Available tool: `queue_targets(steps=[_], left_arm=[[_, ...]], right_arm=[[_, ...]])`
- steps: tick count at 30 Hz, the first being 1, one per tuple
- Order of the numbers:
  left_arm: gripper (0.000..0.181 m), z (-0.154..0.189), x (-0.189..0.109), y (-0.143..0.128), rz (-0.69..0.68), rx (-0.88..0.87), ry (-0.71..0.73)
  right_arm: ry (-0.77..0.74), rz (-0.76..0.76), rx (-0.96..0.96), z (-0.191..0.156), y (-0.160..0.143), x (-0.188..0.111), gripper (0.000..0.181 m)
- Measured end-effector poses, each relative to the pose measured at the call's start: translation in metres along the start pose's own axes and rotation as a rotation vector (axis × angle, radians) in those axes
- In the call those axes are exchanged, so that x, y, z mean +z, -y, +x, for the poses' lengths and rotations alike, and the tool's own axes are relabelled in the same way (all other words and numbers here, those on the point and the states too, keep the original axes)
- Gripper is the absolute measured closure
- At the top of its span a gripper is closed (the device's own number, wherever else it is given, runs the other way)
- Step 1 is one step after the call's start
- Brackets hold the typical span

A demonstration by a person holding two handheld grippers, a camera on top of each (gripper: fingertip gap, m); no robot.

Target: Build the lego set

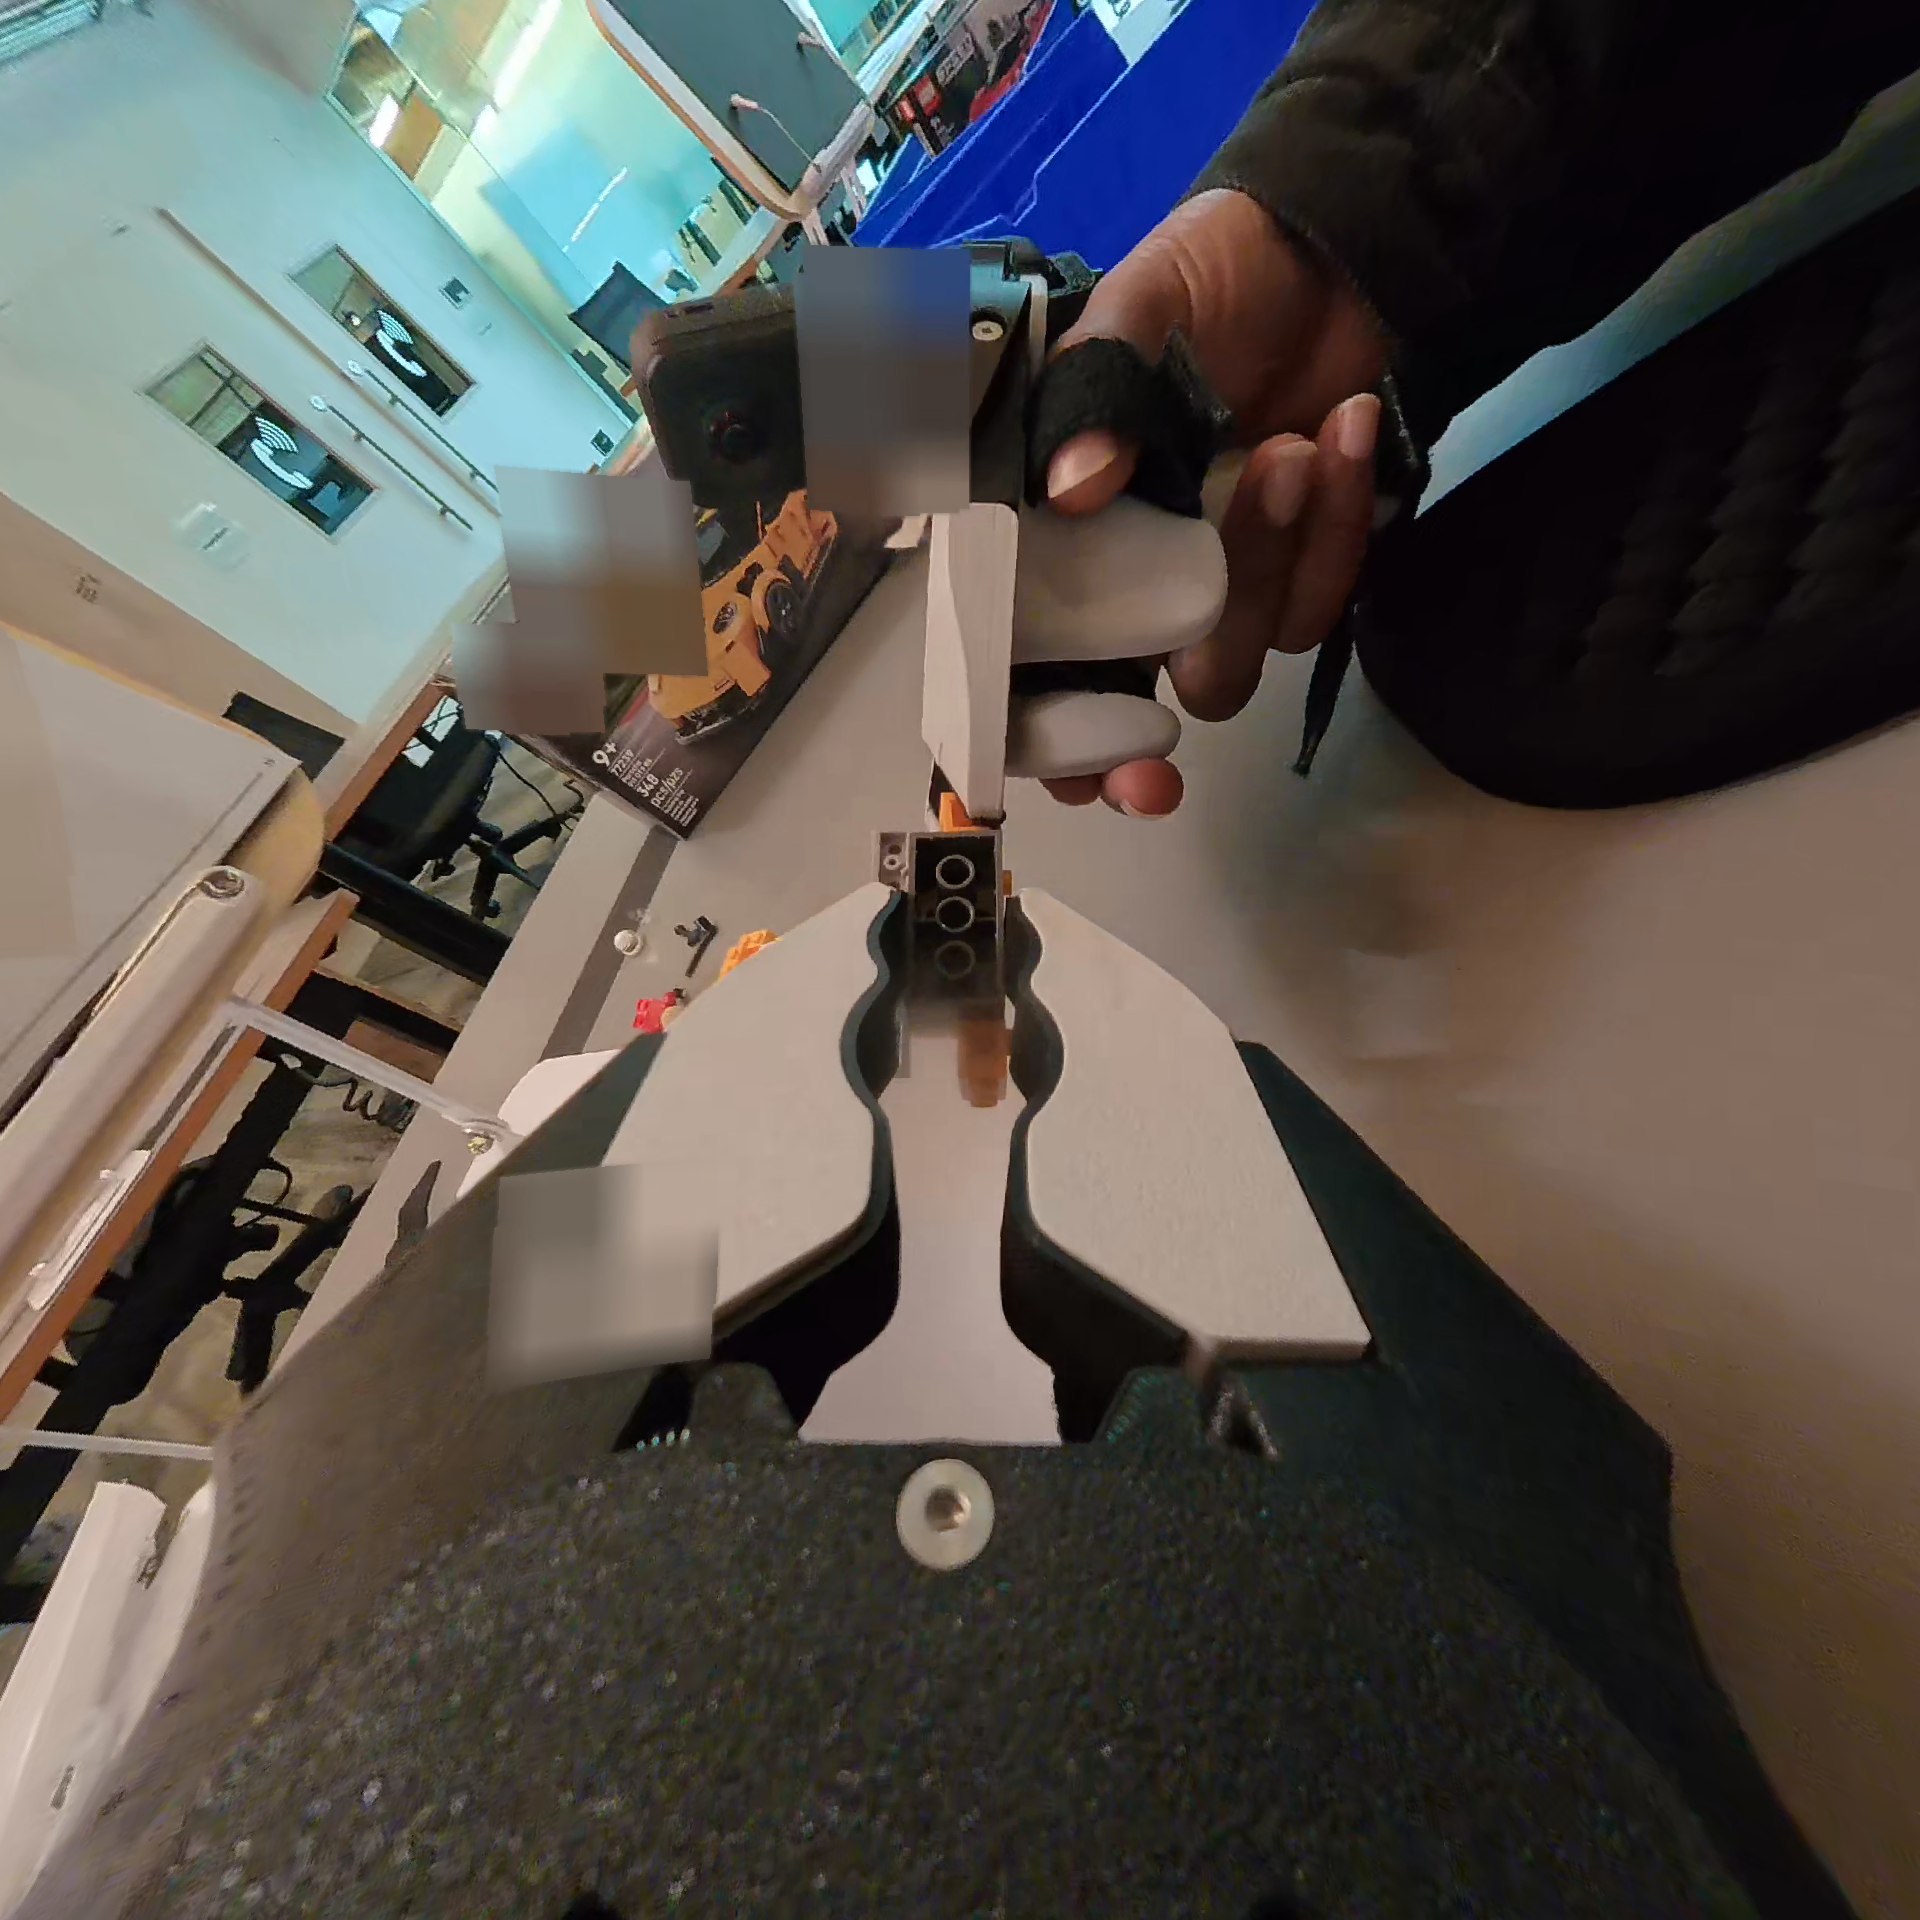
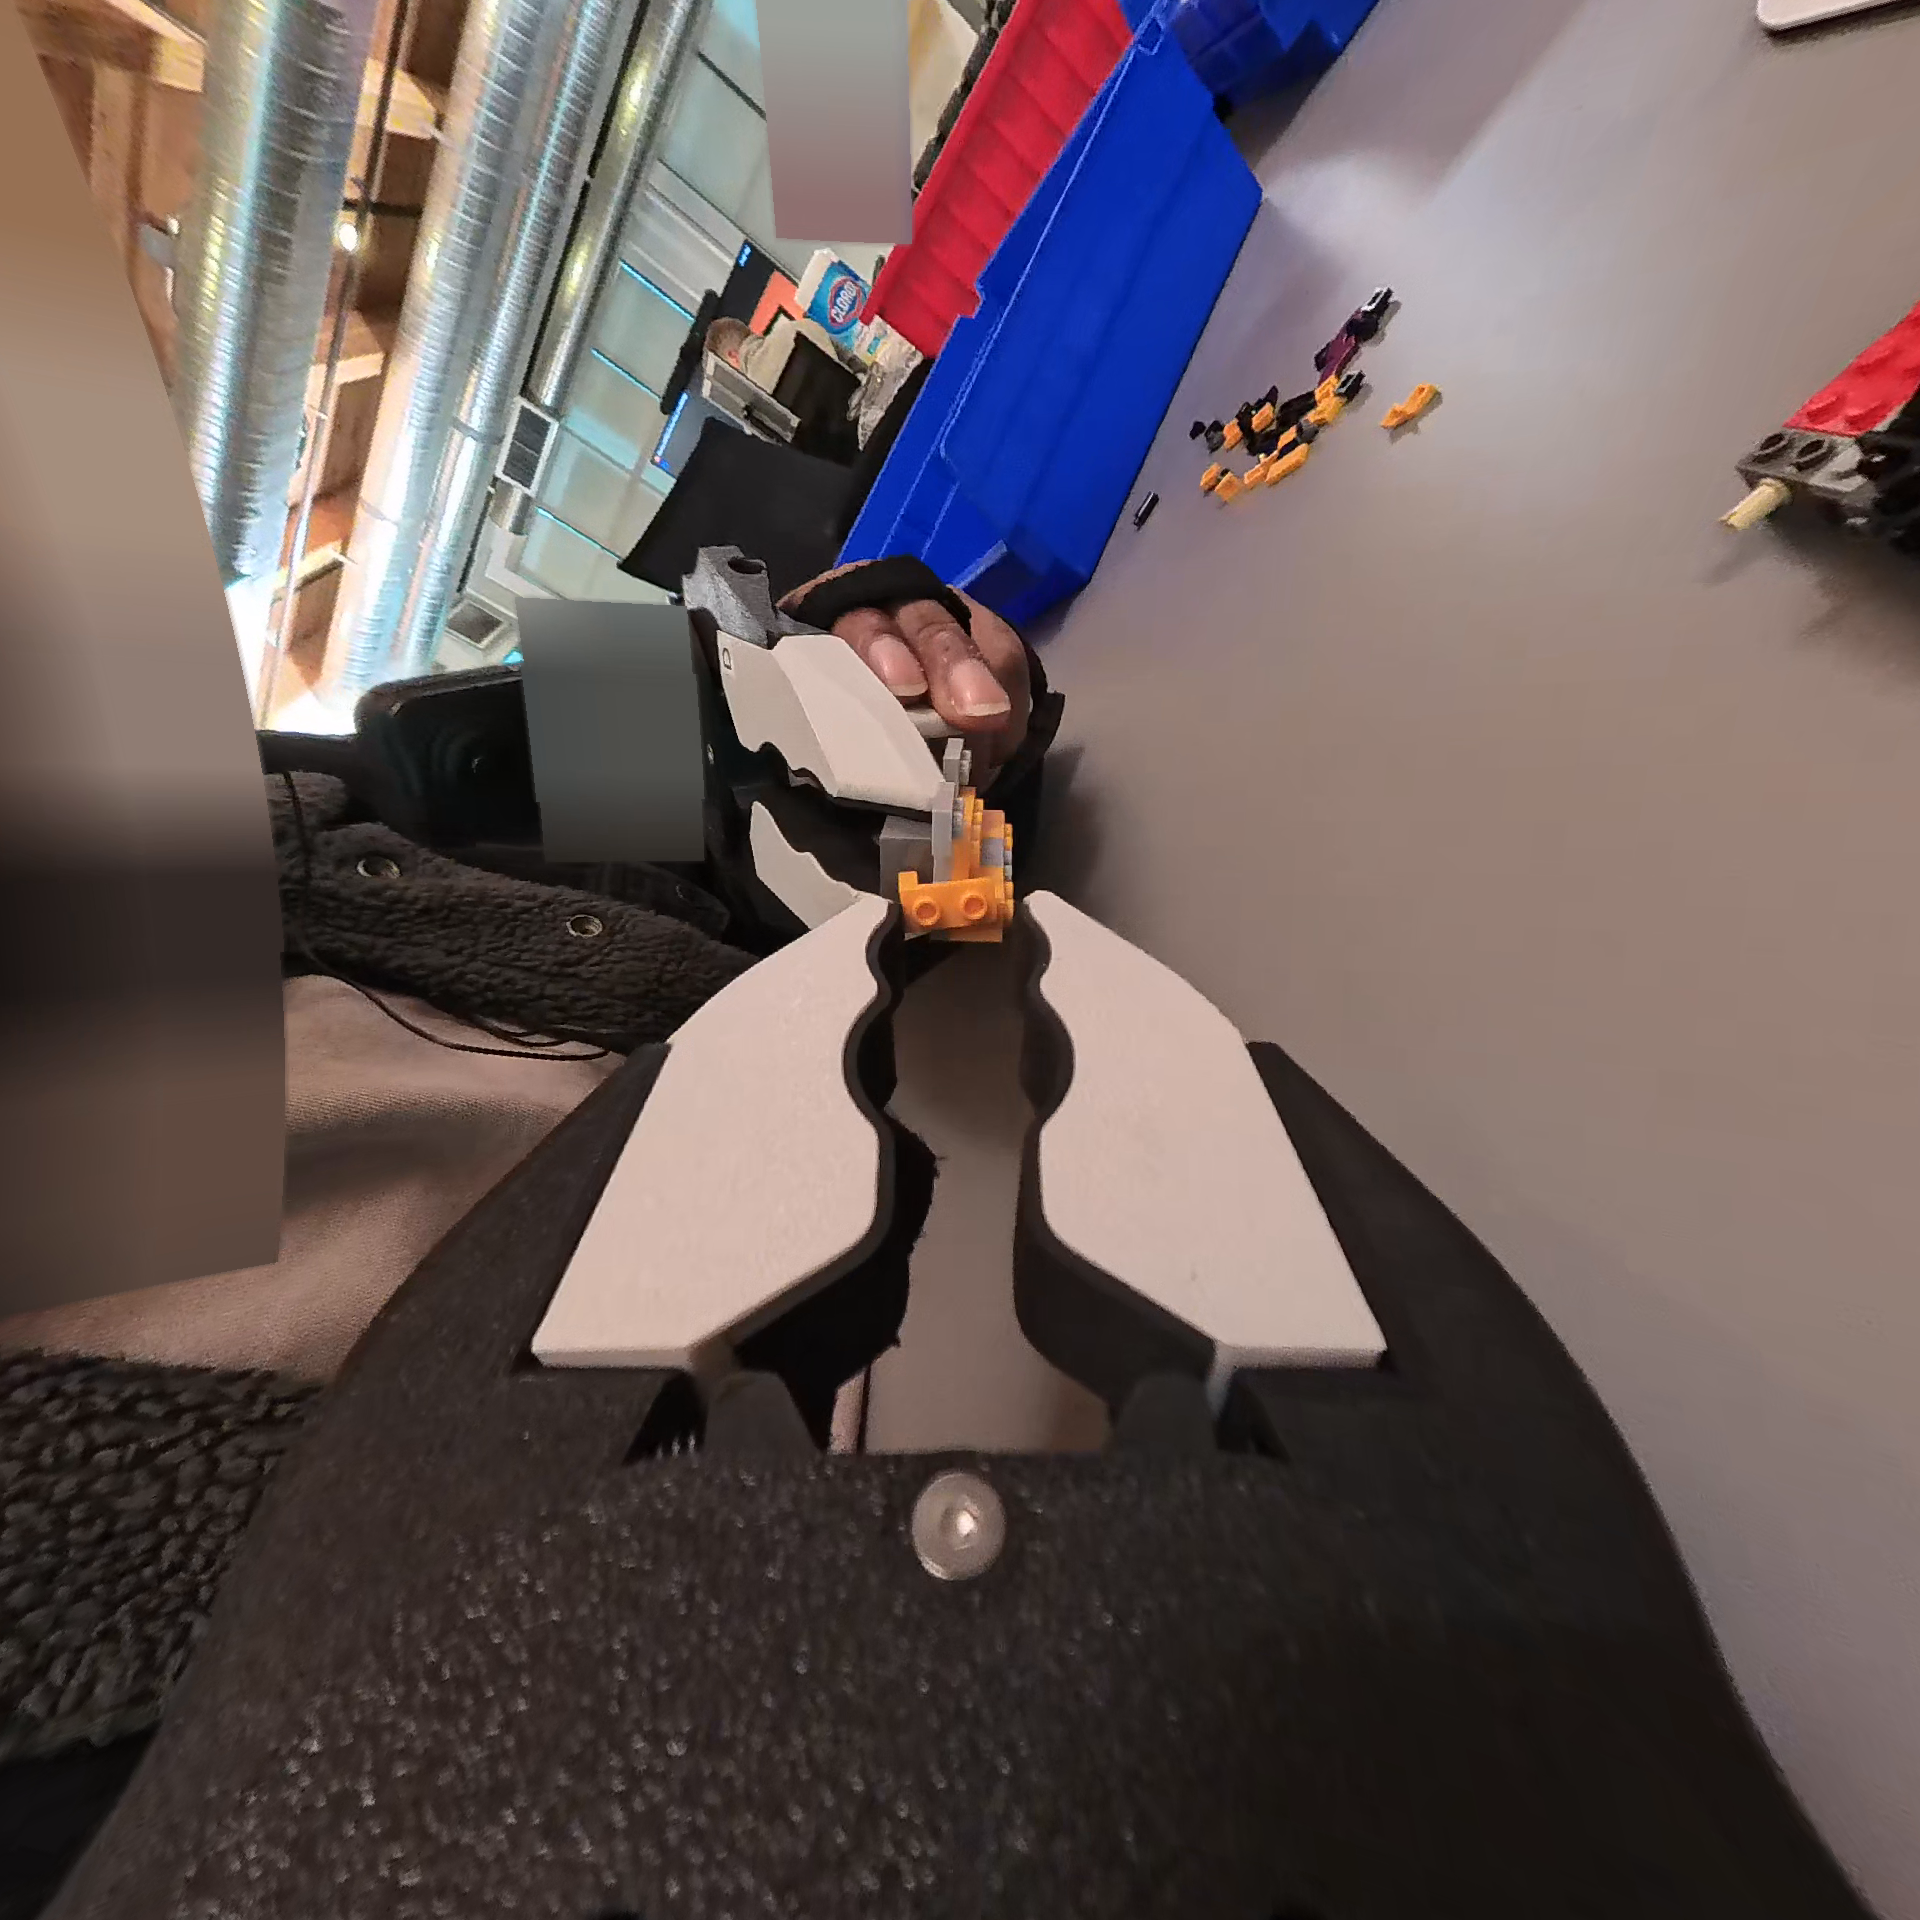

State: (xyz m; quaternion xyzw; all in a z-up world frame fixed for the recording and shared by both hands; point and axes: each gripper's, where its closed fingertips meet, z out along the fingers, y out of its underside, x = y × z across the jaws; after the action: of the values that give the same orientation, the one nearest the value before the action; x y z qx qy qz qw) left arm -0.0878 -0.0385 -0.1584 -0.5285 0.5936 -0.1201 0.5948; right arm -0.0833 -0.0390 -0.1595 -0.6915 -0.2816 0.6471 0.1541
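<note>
My left gripper [image 1: 954, 904] is shut on a small black and grey lego assembly [image 1: 951, 914] and holds it above the grey table [image 1: 1558, 1039]. My right gripper [image 1: 966, 816] comes down from above, and an orange brick [image 1: 951, 808] at its tips meets the top of the assembly. In the right wrist view my right gripper [image 2: 958, 909] is closed on that orange brick [image 2: 956, 906]. Just beyond it the left gripper [image 2: 914, 831] holds the grey and orange assembly [image 2: 961, 831]. A hand holds each gripper.
A lego box with an orange car [image 1: 748, 623] stands at the table's far edge, with loose pieces [image 1: 707, 951] near it. Blue bins [image 2: 1070, 364] and a red bin [image 2: 997, 135] line the table. A pile of orange and black pieces [image 2: 1278, 426] and a red and black part-build [image 2: 1849, 436] lie to the right. Less than 4 cm separates the two grippers' tips.
</note>
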Motion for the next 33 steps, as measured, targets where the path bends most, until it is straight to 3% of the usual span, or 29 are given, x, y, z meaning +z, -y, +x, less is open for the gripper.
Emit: queue_targets(steps=[13, 21, 33], left_arm=[[0.164, -0.002, 0.0, -0.003, -0.031, 0.046, 0.03], [0.164, 0.001, -0.003, 0.007, 0.019, 0.086, 0.025], [0.164, 0.005, -0.02, 0.043, 0.202, 0.153, 0.029]], right_arm=[[-0.038, -0.001, -0.007, 0.003, -0.002, 0.002, 0.163], [-0.026, -0.02, -0.013, 0.0, -0.005, 0.003, 0.164], [0.192, 0.015, -0.039, -0.033, -0.007, 0.003, 0.163]])
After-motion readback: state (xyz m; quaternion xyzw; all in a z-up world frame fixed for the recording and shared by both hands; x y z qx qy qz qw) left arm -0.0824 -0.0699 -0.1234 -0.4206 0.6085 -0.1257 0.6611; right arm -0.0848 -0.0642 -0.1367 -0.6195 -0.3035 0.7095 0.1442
